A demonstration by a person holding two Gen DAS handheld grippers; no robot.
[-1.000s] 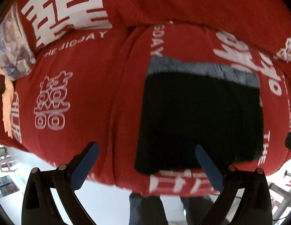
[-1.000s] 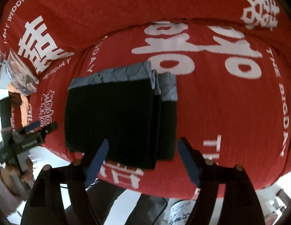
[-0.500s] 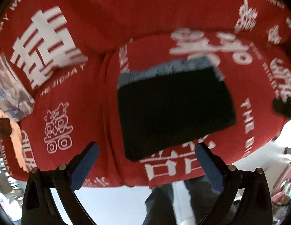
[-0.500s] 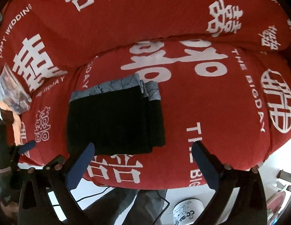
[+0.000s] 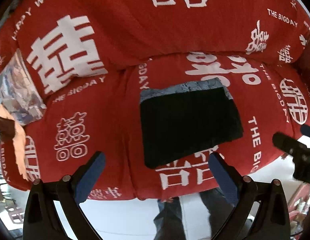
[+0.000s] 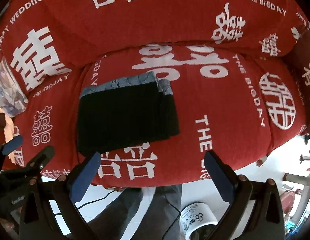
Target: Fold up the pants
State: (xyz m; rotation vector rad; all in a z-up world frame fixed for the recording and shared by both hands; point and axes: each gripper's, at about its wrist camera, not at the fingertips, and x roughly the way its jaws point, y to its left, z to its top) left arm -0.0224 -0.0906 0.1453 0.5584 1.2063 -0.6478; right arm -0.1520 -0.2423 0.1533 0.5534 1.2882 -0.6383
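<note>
The pants [image 5: 190, 124] lie folded into a compact black rectangle on the seat cushion of a red sofa [image 5: 119, 30], with a grey-blue patterned waistband edge showing along the far side. In the right wrist view the pants [image 6: 125, 116] show stacked layers stepping out on their right side (a second strip of waistband peeks from beneath the top layer). Nothing touches the bundle.

The left gripper [image 5: 157, 172] hangs above the front edge of the cushion with its blue-padded fingers spread wide and nothing between them; the pants sit beyond and between the fingertips, well clear of both pads. The right gripper [image 6: 153, 172] has just been opening and now stands at full spread, likewise empty, with the near edge of the pants just beyond its left finger.

The sofa cover carries white characters and the words "THE BIGDAY" and "HAPPY WEDDING". A pale patterned cushion [image 5: 19, 92] rests at the sofa's left end. Below the seat edge, the person's trouser legs [image 6: 155, 210] stand on a white floor, beside a white printed pot [image 6: 197, 218].
</note>
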